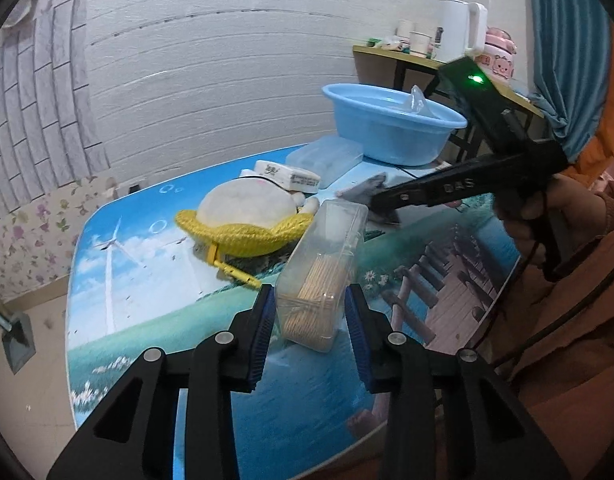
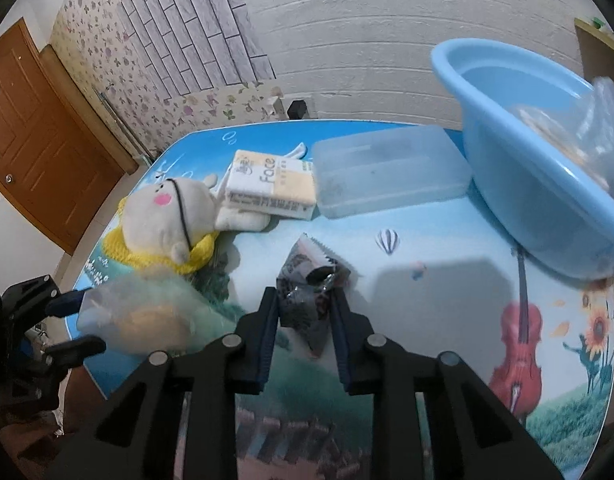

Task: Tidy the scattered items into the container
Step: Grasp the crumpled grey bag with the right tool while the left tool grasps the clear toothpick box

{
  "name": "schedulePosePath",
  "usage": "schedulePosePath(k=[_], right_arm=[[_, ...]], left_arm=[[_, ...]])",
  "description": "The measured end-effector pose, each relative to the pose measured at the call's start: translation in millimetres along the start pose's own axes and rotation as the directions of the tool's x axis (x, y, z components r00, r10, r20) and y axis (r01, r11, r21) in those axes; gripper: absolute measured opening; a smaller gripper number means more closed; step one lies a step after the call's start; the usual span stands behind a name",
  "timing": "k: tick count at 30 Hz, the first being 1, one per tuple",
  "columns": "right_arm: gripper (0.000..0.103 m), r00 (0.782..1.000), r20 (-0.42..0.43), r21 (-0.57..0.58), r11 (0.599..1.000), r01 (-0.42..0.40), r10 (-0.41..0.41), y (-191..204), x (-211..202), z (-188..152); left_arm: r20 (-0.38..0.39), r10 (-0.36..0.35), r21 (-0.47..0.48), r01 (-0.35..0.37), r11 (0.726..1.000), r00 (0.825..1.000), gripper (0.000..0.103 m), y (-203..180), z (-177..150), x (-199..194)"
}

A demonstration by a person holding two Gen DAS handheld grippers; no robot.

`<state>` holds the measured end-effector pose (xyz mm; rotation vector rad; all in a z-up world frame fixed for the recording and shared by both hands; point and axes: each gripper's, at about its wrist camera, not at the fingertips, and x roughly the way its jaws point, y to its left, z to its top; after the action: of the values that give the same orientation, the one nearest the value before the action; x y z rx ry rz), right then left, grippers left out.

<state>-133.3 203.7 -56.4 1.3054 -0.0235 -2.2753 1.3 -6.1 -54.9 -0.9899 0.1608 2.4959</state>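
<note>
Door (image 2: 39, 128) shows only beside right claw (image 2: 303, 308)

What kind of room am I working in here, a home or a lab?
Most likely a lived-in home room: floral wallpaper beside a wooden door, a picture-printed table with a plush toy, and a side table holding a white kettle and cups.

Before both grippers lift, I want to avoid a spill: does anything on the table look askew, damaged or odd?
Nothing is spilled. The clear toothpick box in the left gripper sits tilted, its sticks heaped at the near end. The dark snack wrapper in the right gripper is crumpled. The plush toy lies on its side.
</note>
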Motion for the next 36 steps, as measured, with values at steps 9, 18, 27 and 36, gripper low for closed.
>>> schedulePosePath(k=[9, 18, 27, 36], right_arm=[[0.025, 0.999, 0.036, 0.035, 0.999, 0.015, -0.016, -12.9, -28.5, -26.1], [0.025, 0.997, 0.070, 0.012, 0.999, 0.034, -0.035, -9.3, -55.7, -53.6], [0.025, 0.995, 0.081, -0.022, 0.998, 0.056, -0.054, -7.5, -64.9, -69.7], [0.033, 0.997, 0.063, -0.017, 0.999, 0.046, -0.045, -10.2, -58.1, -69.3]], left_arm=[[0.033, 0.099, -0.107, -0.095, 0.990, 0.995, 0.034, -9.2, -12.2, -14.3], [0.035, 0.227, -0.163, -0.219, 0.962, 0.973, 0.034, -15.6, -27.8, -34.7], [0.013, 0.224, -0.124, -0.220, 0.968, 0.975, 0.034, -28.7, -39.3, -40.4], [-0.010, 0.237, -0.118, -0.236, 0.964, 0.972, 0.049, -24.7, -33.8, -28.1]])
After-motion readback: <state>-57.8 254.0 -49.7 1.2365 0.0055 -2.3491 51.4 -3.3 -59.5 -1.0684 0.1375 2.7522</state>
